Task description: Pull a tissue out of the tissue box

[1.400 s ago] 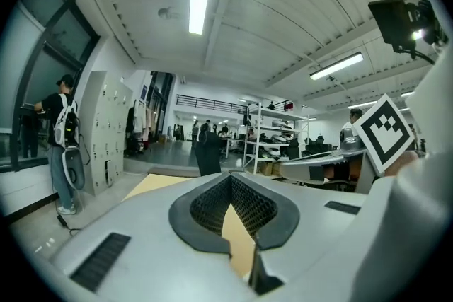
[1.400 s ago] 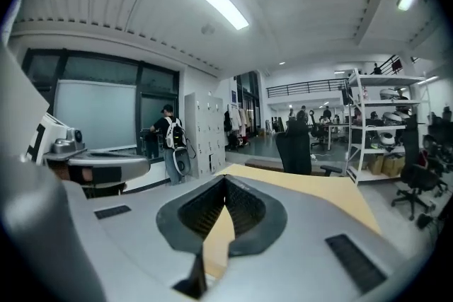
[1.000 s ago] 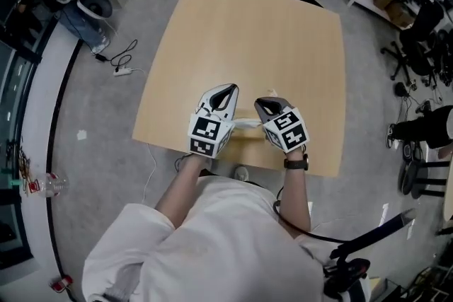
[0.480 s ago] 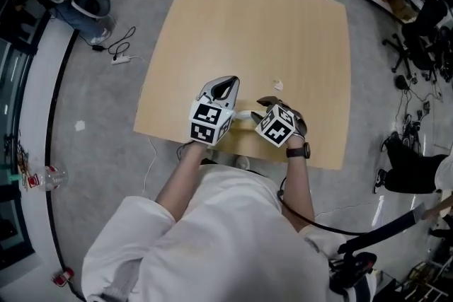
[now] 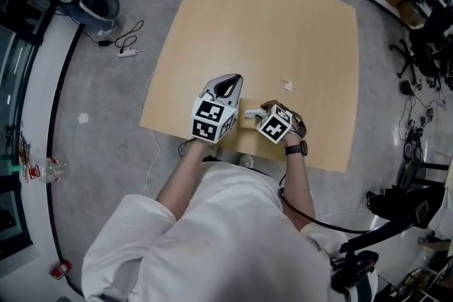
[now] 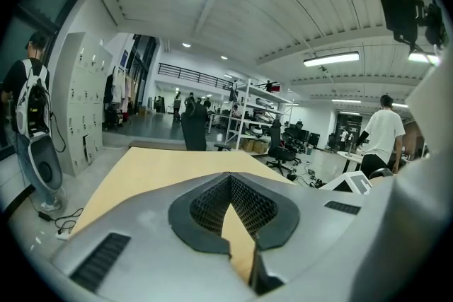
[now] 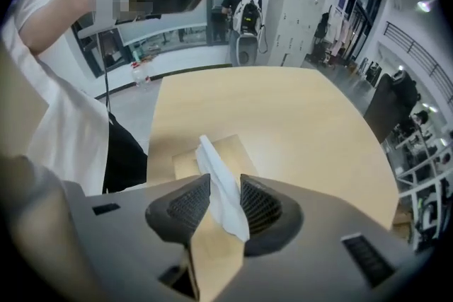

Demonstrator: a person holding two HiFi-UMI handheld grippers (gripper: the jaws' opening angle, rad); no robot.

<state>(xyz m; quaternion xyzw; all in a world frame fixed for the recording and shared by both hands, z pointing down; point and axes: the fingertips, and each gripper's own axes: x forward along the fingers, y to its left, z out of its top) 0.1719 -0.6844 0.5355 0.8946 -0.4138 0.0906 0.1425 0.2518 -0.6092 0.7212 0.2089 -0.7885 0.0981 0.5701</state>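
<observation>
Head view: tissue box (image 5: 245, 129) on the table (image 5: 269, 25), mostly hidden by my hands. Left tongs (image 5: 227, 84) just left of the box, right tongs (image 5: 260, 111) tipped steeply down over it. Small white scrap (image 5: 287, 85) lies beyond the box.

Left gripper view: left tongs (image 6: 230, 177) tips together, nothing in them, aimed across bare table (image 6: 156, 166); my guess is they're parked beside the box to steady it.

Right gripper view: right tongs (image 7: 225, 180) apart, pads not pressing. The tissue (image 7: 216, 177) sticks up from the box (image 7: 185, 163) slot between them, lined up for a pinch.
</observation>
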